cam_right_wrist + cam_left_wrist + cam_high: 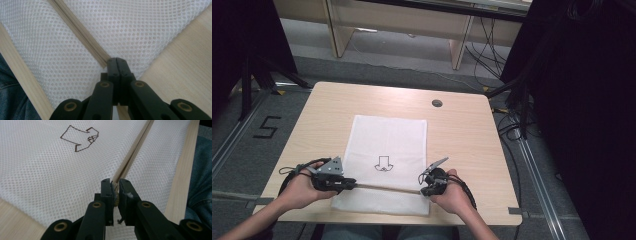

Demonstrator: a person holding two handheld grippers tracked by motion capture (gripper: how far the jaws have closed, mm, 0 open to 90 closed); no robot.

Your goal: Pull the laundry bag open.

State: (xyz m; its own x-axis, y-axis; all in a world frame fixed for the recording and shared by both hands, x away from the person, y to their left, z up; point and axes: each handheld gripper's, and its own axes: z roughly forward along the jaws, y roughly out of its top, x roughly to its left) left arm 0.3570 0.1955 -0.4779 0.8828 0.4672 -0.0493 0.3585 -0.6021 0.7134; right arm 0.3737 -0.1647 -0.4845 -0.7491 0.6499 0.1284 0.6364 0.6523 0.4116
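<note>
A white mesh bag (387,142) with a small outline print (383,163) lies flat on the wooden table (462,135). A tan zipper (387,188) runs across the bag near the table's front edge. My left gripper (354,184) is at the zipper's left end. In the left gripper view its jaws (115,187) are shut on the small brass zipper pull (116,201), and the zipper (132,157) stretches away from them. My right gripper (422,190) is at the zipper's right end, its jaws (116,61) pressed together on the bag's edge where the zipper (80,30) stops.
A round cable hole (437,103) sits at the table's far right. Dark curtains and tripod legs stand on both sides, with wooden furniture beyond the far edge. The person's jeans (200,182) show past the front edge.
</note>
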